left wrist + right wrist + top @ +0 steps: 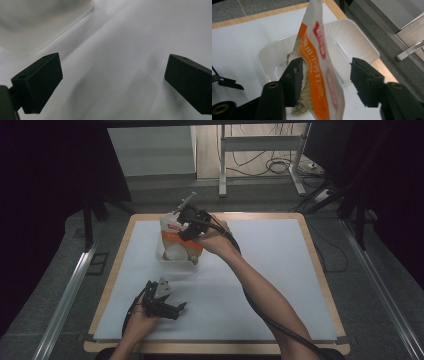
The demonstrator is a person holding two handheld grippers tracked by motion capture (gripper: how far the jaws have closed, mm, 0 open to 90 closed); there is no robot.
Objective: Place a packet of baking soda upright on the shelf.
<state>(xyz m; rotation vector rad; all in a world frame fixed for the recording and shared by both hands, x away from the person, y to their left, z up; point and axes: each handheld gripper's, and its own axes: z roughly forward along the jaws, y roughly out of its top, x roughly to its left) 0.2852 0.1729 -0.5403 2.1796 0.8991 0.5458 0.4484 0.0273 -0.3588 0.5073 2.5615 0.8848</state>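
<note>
A square table (125,245) with a light wooden rim carries a white sheet (280,270) that covers almost all of its top. Toward the far left of the sheet stands a clear plastic tray (172,260), resting directly on it. Nearer the front left, the left tool (172,309) lies low against the white sheet.

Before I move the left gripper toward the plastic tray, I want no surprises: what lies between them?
Nothing: in the high view, bare white table cover separates the left gripper from the plastic tray.
</note>
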